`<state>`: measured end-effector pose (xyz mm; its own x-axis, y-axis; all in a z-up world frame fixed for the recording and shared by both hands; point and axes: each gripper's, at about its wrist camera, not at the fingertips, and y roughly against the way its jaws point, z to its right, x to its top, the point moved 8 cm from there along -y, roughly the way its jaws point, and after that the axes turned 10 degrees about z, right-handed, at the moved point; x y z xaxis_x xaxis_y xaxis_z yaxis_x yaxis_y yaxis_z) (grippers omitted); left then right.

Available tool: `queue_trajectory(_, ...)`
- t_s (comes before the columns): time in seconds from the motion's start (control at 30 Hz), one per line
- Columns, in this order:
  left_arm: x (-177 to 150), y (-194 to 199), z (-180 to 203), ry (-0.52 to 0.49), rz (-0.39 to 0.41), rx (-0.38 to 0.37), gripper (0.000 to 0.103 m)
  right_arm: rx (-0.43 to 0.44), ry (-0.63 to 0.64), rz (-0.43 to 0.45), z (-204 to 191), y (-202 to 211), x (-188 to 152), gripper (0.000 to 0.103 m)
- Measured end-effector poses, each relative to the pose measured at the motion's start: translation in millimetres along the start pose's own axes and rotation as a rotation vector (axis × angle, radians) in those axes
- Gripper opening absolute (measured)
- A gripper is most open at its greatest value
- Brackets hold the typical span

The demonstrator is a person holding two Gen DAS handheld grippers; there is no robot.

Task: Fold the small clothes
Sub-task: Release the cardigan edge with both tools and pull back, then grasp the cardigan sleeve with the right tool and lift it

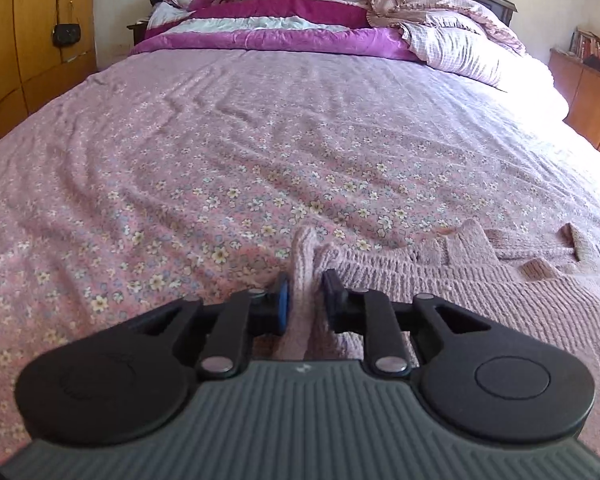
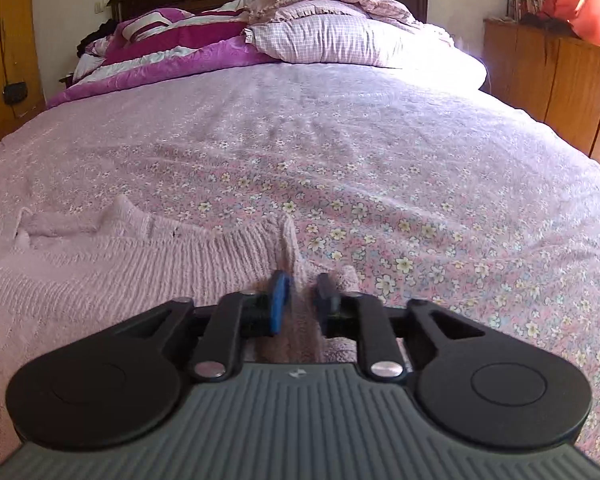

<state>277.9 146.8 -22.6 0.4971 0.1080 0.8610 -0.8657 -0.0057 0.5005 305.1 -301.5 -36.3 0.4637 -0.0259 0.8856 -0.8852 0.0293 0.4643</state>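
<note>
Spread across the near edge of the flowered bedsheet (image 1: 260,152), the pink knitted garment (image 1: 440,280) runs crosswise between the grippers, left gripper (image 1: 305,296) pinching its left corner and right gripper (image 2: 302,300) gripping its right corner.

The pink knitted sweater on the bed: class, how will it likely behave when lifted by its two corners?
The sweater looks floppy: it bunches between the left gripper and right gripper. Probably it sags in the middle. Its fuzzy knit likely resists slipping.
</note>
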Motion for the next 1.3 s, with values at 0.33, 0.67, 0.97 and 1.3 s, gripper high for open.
queue_trajectory(0.33, 2, 36, 11, -0.079, 0.006, 0.001, 0.062, 0.042, -0.133, 0.007, 14, 35, -2, 0.087)
queue_trajectory(0.67, -2, 83, 14, -0.044, -0.028, 0.034, 0.077, 0.019, -0.154, 0.123, 23, 100, 10, 0.103)
queue_trajectory(0.97, -16, 124, 33, -0.024, -0.034, 0.017, 0.088, -0.001, -0.185, 0.182, 20, 146, 5, 0.103)
queue_trajectory(1.3, -42, 153, 60, -0.018, -0.061, -0.002, 0.088, 0.044, -0.284, 0.139, 17, 170, -22, 0.103)
